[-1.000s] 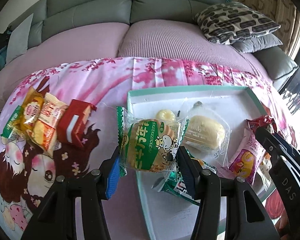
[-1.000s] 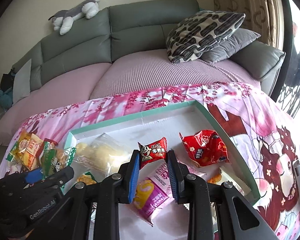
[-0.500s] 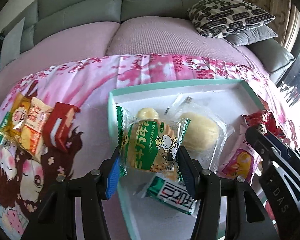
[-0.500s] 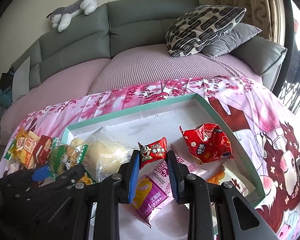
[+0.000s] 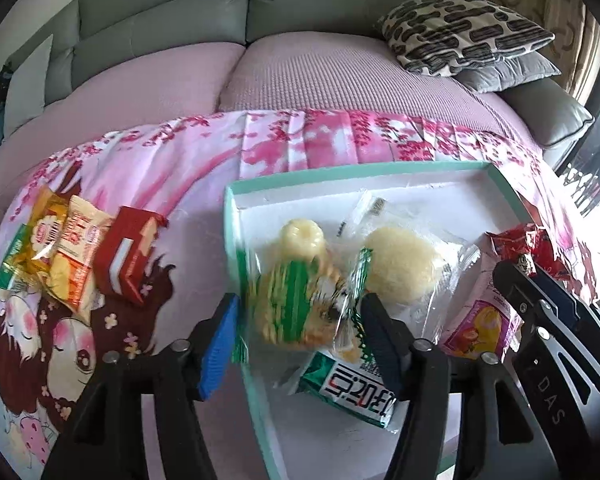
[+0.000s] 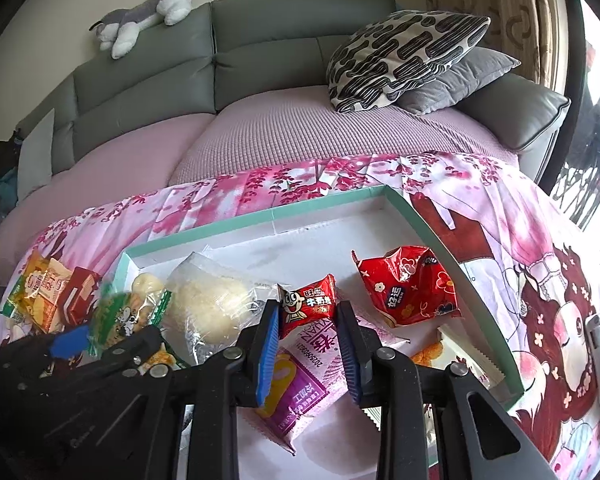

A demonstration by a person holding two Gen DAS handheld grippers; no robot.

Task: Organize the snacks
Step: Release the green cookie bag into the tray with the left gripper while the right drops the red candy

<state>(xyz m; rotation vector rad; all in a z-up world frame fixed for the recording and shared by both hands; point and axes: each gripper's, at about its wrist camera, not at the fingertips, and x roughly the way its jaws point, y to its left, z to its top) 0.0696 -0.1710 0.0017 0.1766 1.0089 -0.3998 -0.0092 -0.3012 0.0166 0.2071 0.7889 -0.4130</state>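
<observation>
The left gripper [image 5: 300,328] was letting go, its jaws opening around the blurry green snack bag [image 5: 300,304] over the left edge of the tray [image 5: 400,169]. The bag could fall outside onto the pink cloth [image 5: 180,168]. The right gripper [image 6: 308,344] stayed nearly shut, holding nothing.

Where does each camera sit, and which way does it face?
Left wrist: on left gripper, aimed down at blurred green-striped snack packet between its opening jaws; right gripper intrudes.
Right wrist: on right gripper, facing white mint-rimmed tray.
Shared: tray, packet, grey sofa.
</observation>
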